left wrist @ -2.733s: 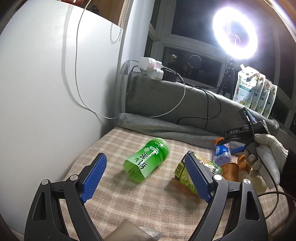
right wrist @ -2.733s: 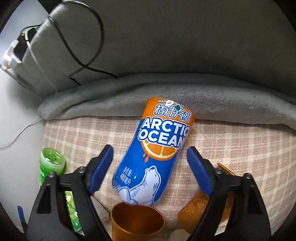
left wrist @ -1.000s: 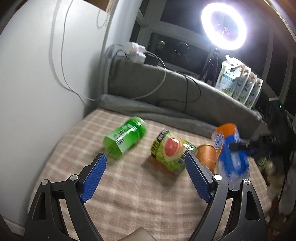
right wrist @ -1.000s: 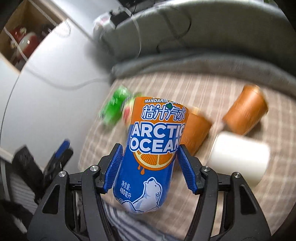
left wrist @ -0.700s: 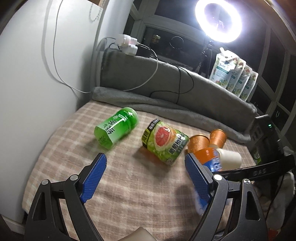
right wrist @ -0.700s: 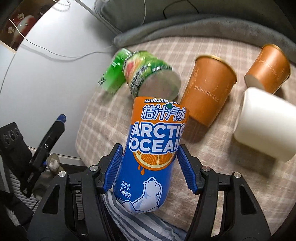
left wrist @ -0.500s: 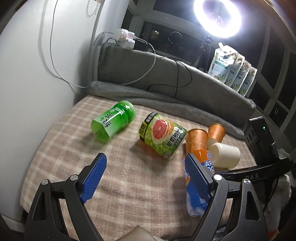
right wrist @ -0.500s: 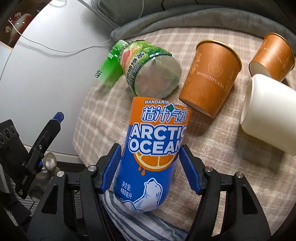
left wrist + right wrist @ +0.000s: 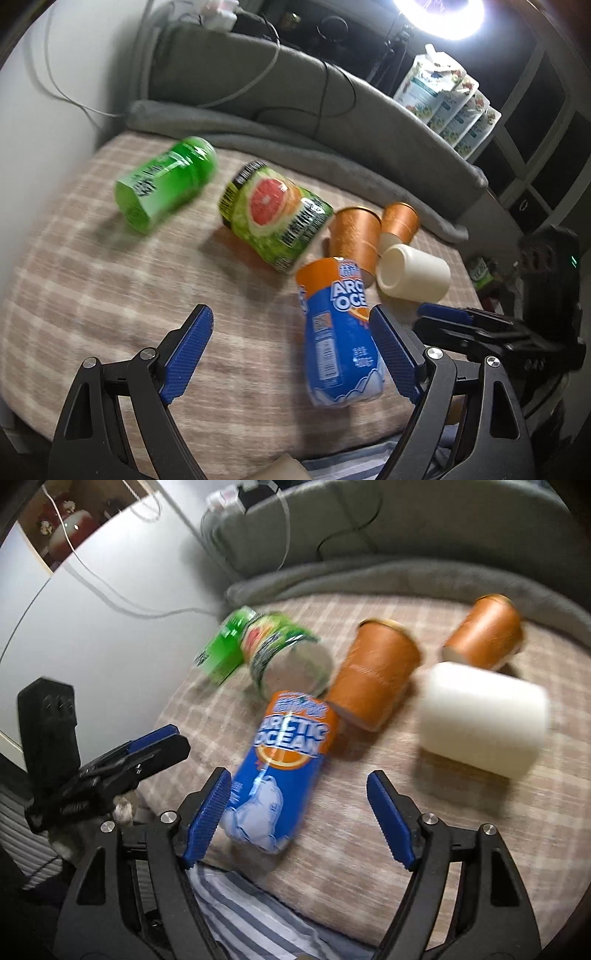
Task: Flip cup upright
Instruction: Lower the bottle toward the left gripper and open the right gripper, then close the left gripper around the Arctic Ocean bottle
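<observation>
The right gripper (image 9: 297, 810) stands wide open, holding nothing; its left pad sits just beside the blue cup (image 9: 282, 771), which stands on the checked cloth (image 9: 369, 834) near the front edge, orange end up, leaning a little. The label reads ARCTIC OCEAN with a polar bear, smeared by blur. The left gripper (image 9: 291, 349) is also spread wide and empty, the cup (image 9: 340, 332) showing against its right pad. Behind the cup lie a grapefruit cup (image 9: 275, 216), a green cup (image 9: 166, 182), two orange paper cups (image 9: 356, 236) (image 9: 399, 223) and a white cup (image 9: 415, 273), all on their sides. Whether the blue cup's base sits flat is hard to make out.
</observation>
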Action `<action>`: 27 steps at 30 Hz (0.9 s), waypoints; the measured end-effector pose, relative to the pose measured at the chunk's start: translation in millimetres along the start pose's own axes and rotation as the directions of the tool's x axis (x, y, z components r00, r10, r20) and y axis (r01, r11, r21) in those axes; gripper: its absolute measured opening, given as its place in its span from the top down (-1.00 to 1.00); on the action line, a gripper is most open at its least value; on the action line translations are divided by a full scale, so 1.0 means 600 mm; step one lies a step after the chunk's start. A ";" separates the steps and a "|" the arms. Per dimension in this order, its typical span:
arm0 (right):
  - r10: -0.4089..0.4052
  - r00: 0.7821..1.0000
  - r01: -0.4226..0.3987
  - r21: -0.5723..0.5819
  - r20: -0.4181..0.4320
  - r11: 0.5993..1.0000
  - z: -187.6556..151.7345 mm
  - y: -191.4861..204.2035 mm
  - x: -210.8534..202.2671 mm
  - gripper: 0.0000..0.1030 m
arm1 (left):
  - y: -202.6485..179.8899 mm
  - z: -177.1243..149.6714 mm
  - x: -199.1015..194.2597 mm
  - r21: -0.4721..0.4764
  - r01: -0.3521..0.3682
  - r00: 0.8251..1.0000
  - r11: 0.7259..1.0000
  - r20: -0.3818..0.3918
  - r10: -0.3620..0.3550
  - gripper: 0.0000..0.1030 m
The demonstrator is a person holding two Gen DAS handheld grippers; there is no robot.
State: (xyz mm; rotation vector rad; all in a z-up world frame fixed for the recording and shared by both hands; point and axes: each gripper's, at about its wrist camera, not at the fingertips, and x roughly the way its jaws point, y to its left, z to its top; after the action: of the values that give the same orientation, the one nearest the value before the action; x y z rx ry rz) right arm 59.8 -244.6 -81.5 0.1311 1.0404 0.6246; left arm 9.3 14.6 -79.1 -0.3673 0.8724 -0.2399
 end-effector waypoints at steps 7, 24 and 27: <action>-0.092 0.989 0.088 0.043 0.112 0.995 -0.030 -0.033 -0.067 -0.53 | -0.036 0.009 0.023 0.050 0.025 0.999 0.998 -0.042 -0.023 -0.65; -0.212 0.960 0.172 0.212 0.181 0.962 -0.096 -0.112 -0.113 -0.53 | -0.038 0.040 0.109 -0.003 0.092 0.971 0.996 -0.221 -0.090 -0.54; -0.220 0.959 0.178 0.221 0.182 0.959 -0.099 -0.117 -0.114 -0.53 | -0.036 0.041 0.125 -0.024 0.108 0.961 0.994 -0.253 -0.110 -0.50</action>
State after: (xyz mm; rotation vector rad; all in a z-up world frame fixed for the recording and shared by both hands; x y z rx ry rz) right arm 15.4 -350.5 -87.0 0.2597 0.9018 0.3127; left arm 74.0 -25.9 -108.3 -0.4002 1.1080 -0.3908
